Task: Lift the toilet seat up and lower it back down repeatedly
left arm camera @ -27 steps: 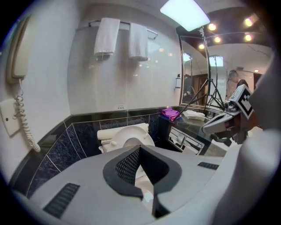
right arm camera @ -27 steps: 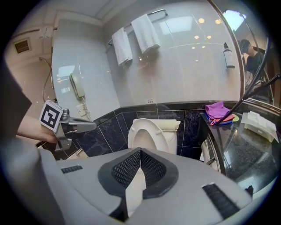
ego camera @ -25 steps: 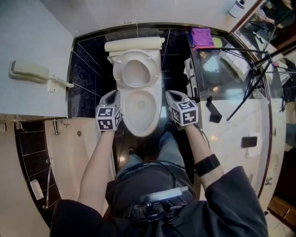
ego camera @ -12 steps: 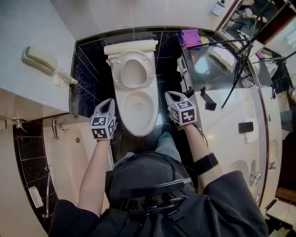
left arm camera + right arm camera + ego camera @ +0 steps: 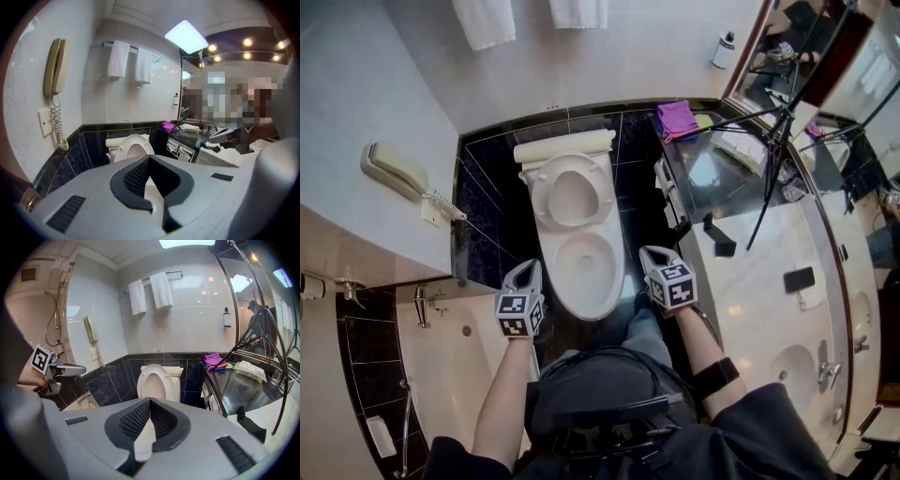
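While the seat is standing up, left tongs and right tongs are hovering closed, empty, at the bowl's 8 and 4 o'clock.

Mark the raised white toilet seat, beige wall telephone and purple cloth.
Raised white toilet seat (image 5: 605, 192): head view, right rim.
Beige wall telephone (image 5: 394, 170): head view, handset middle.
Purple cloth (image 5: 678, 118): head view, centre.

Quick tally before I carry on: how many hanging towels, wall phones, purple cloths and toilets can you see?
Hanging towels: 2
Wall phones: 1
Purple cloths: 1
Toilets: 1
Total: 5
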Tool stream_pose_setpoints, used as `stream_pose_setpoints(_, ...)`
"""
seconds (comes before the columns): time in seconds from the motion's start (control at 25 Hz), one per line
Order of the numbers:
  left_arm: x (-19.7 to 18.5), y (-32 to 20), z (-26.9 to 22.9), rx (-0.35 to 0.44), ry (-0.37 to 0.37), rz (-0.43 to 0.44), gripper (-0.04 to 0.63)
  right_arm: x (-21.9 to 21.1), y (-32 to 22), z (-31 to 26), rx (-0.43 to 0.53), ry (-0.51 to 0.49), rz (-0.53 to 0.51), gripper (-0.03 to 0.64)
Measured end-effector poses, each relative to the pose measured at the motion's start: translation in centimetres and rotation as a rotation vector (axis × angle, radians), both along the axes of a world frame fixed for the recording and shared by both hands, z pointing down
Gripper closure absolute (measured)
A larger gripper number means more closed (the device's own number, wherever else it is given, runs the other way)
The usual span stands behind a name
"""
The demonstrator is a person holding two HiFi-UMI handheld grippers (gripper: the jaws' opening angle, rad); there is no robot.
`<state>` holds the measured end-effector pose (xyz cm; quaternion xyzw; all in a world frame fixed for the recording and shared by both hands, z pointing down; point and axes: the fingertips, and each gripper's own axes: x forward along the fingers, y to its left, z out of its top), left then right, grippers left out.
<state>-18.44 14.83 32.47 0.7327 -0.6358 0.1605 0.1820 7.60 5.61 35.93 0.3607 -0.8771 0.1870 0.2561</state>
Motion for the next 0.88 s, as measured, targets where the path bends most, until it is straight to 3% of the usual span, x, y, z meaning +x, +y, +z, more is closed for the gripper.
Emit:
stream_pose_setpoints(0.36, 0.3, -1.1, -0.3, 0.014, -0.001, -0.010, 0.597, 0.1, -1.3, 0.5, 0.009, 0.025, -0.004, 0.603)
stream_pose_setpoints(0.52, 0.2, -2.1, -0.3, 0.007, 0.007, -0.020, 0.597, -0.6, -3.0, 0.1, 0.062, 0.104, -0.041, 0.595)
stream_pose_setpoints(0.64, 0.1, -3.2, -0.1, 0.002, -0.027, -0.018, 0.597, -1.5, -5.2, 0.1, 0.105, 0.174, -0.088, 0.587)
stream_pose_setpoints(0.88, 0.5, -6.5, 0.1, 0.002, -0.066, -0.030, 0.597, -3.6, -11.1, 1.4, 0.186, 0.287, -0.223, 0.508)
